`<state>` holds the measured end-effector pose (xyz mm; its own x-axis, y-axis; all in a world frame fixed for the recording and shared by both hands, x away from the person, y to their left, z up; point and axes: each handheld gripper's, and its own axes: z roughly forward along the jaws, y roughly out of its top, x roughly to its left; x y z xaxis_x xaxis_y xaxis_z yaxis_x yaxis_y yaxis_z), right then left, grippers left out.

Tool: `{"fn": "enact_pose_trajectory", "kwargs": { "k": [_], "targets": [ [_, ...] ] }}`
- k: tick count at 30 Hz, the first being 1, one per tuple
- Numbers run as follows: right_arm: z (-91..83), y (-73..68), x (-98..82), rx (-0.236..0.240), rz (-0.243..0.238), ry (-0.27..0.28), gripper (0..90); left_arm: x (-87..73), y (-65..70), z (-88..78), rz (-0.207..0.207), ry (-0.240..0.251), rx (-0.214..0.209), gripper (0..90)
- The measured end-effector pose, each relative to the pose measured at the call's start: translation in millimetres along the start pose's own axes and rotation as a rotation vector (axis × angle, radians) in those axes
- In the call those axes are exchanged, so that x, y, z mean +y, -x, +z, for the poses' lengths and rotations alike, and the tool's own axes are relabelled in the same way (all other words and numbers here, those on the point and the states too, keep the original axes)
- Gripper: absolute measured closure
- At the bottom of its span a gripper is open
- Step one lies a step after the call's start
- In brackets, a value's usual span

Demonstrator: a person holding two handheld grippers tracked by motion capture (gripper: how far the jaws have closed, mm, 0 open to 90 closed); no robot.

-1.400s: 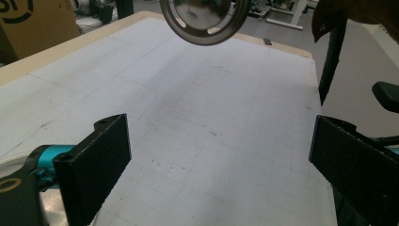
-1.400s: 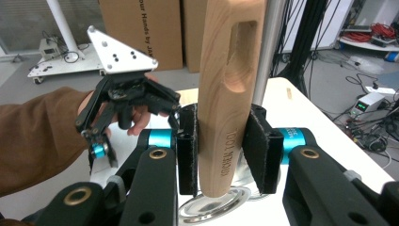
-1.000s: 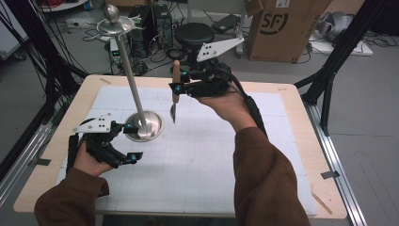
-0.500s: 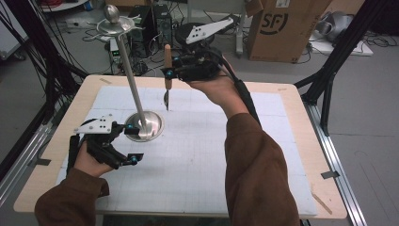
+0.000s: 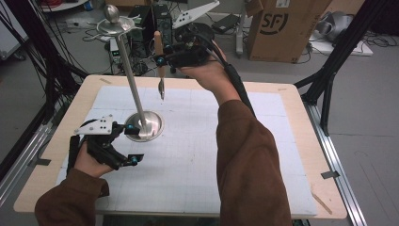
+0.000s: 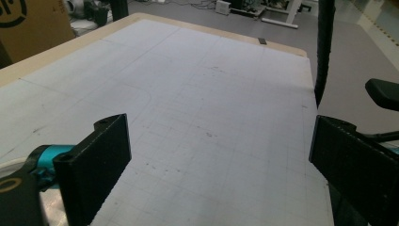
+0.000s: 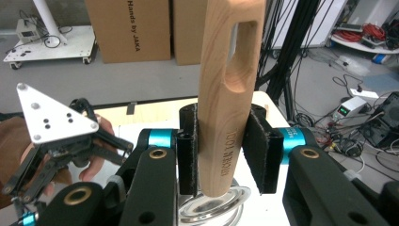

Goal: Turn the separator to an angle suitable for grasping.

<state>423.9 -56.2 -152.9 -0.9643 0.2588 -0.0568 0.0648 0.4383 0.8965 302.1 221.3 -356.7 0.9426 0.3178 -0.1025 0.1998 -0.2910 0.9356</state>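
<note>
Left tongs [image 5: 128, 143] spread wide, nothing held, low on surface [image 5: 197, 169] just beside metal stand [image 5: 144, 126] base. Stand pole tilts up-left. Right tongs [image 5: 161, 60] clamped on wooden-handled tool [image 5: 160, 63], raised near far edge, blade down. Right half of surface open.

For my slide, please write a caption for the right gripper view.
Right gripper clamps a slotted wooden tool handle upright above the steel stand base.

A cardboard box [image 5: 288, 28] stands beyond the table [image 5: 291, 101], near what look like tangled cables [image 5: 33, 47].
</note>
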Motion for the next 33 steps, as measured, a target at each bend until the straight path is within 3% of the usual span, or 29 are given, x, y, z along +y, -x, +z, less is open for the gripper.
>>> {"fn": "enact_pose_trajectory", "kwargs": {
  "k": [13, 33],
  "targets": [
    [8.9, 17.0, 8.8, -0.036, 0.031, -0.022, 68.2, -0.3, -1.0, -3.1, -0.004, 0.005, -0.002, 6.6],
    [24.5, 20.7, 23.1, -0.035, 0.017, -0.038, 68.2, -0.5, -1.6, -5.1, 0.002, 0.013, -0.008, 6.6]
  ]
}}
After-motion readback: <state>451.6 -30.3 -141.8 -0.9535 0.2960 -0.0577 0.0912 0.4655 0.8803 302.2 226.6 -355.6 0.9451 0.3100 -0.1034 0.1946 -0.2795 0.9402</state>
